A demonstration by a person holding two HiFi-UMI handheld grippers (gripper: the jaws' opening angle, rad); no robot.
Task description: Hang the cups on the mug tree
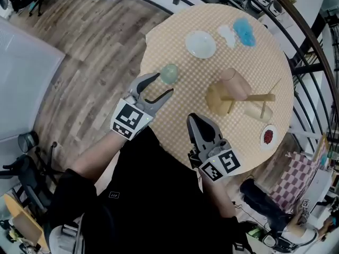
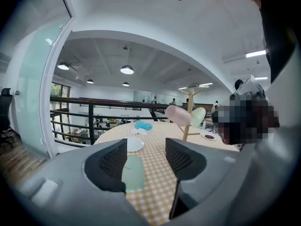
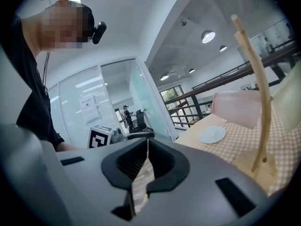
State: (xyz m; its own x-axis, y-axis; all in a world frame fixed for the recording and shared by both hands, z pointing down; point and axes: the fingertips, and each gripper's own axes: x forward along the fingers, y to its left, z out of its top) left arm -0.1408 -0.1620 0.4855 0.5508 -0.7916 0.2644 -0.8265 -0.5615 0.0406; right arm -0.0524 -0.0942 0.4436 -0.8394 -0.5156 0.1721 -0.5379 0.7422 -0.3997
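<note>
A pale green cup (image 1: 169,73) stands on the checked round table (image 1: 175,126), near its left edge. My left gripper (image 1: 163,84) is open just short of it, and nothing touches the pads. In the left gripper view the green cup (image 2: 133,172) shows in the gap between the jaws, close to the left pad. The wooden mug tree (image 1: 249,98) stands right of centre with a pink cup (image 1: 233,83) and a cream cup (image 1: 263,111) on its arms. My right gripper (image 1: 193,119) is shut and empty over the table's near edge. Its own view shows the pink cup (image 3: 235,108) and a tree branch (image 3: 256,79).
A white dish (image 1: 200,44) lies at the back of the table, with a blue cloth (image 1: 244,32) and a white scrap (image 1: 226,34) beyond it. A small plate with something red (image 1: 269,136) sits at the right edge. Black railings (image 1: 307,36) run behind the table.
</note>
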